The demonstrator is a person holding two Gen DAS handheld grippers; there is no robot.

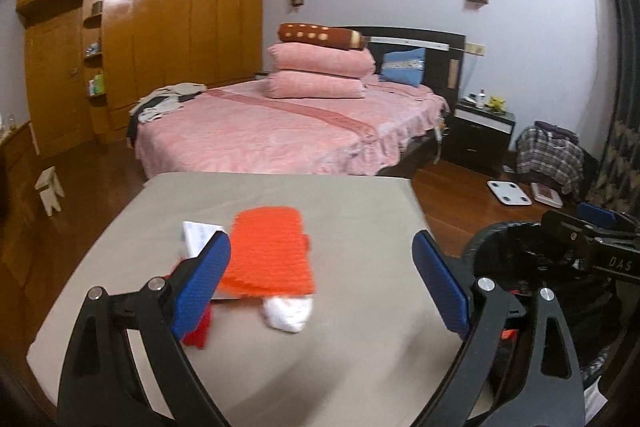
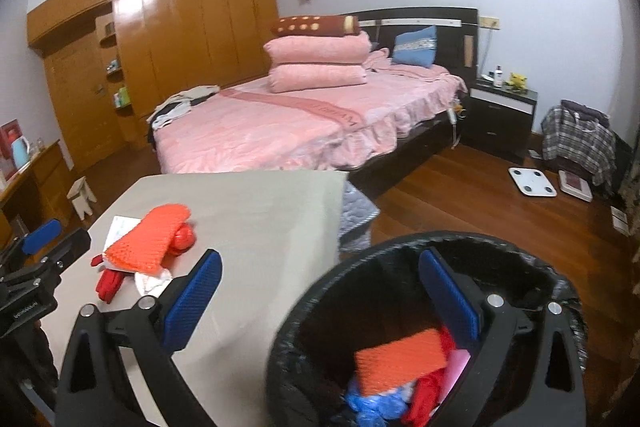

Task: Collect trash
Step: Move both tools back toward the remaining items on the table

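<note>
- Left wrist view: left gripper point(image 1: 322, 283) has its jaws spread wide, nothing between the blue pads; it hangs over the grey table point(image 1: 352, 203).
- Same view: trash lies in a loose pile on the table: an orange foam net point(image 1: 268, 255) on top, a white paper slip point(image 1: 198, 233) at its far-left edge, a crumpled white tissue point(image 1: 288, 315) at its near end, a red scrap point(image 1: 198, 331) just behind the left pad.
- Same view: black-lined trash bin point(image 1: 504, 247) stands off the table's right edge; the right gripper point(image 1: 596, 223) shows above it.
- Right wrist view: right gripper point(image 2: 320, 299) is spread wide and empty, the right pad over the bin's point(image 2: 304, 307) mouth, the left pad over the table point(image 2: 260, 203).
- Same view: inside the bin lie another orange net piece point(image 2: 400, 359), red scraps point(image 2: 424, 395), blue plastic point(image 2: 372, 403), something pink point(image 2: 458, 367).
- Same view: the table pile point(image 2: 148, 243) sits well left of the bin; the left gripper point(image 2: 40, 247) shows at frame's left edge.
- Background: pink bed point(image 2: 280, 123), wooden wardrobe point(image 2: 180, 39).
</note>
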